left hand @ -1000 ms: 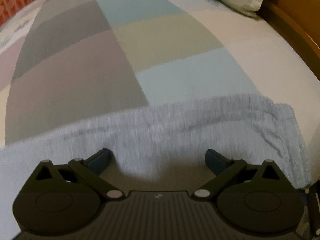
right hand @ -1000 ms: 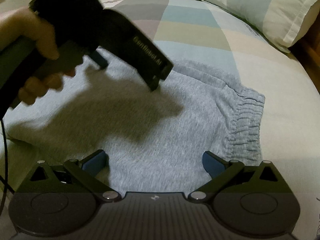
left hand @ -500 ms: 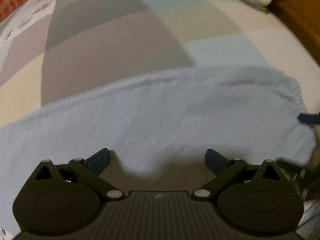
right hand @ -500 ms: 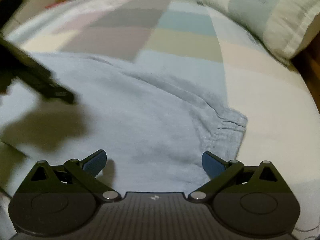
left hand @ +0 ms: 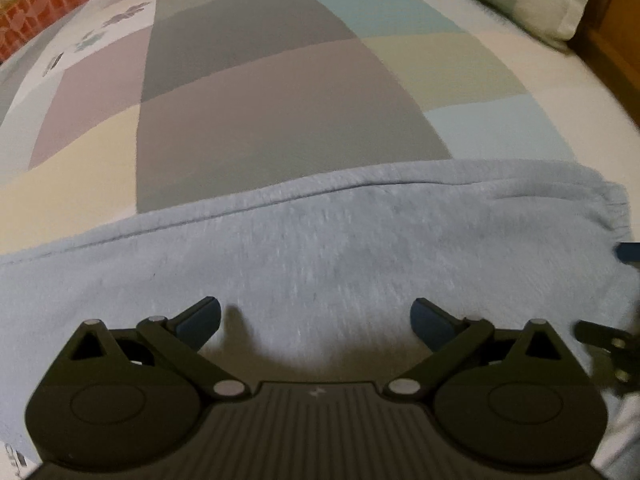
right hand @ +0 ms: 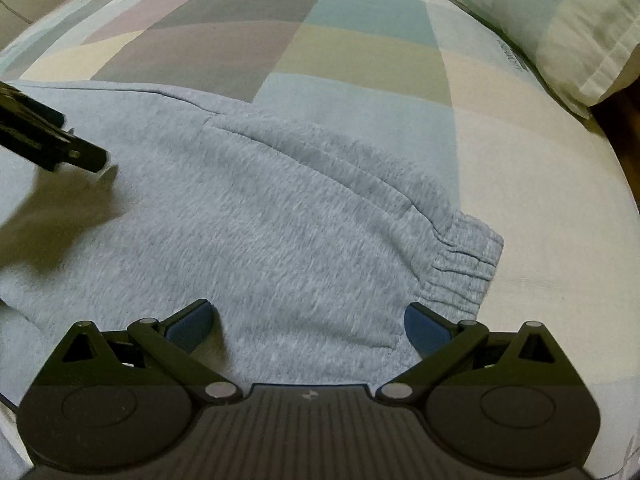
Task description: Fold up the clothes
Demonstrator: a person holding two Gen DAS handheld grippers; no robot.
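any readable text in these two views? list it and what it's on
"DREAMCITY": printed on the pillow, right wrist view.
A sideways line of print on the bed sheet beside the pillow: too small to read.
Small mark at the bottom left corner of the left wrist view: unreadable.
Nothing readable on the grey sweatpants.

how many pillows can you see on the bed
1. A pale striped fabric pillow printed DREAMCITY lies at the far right corner of the patchwork bedsheet, beyond the grey fleece sweatpants. More may lie outside both views.
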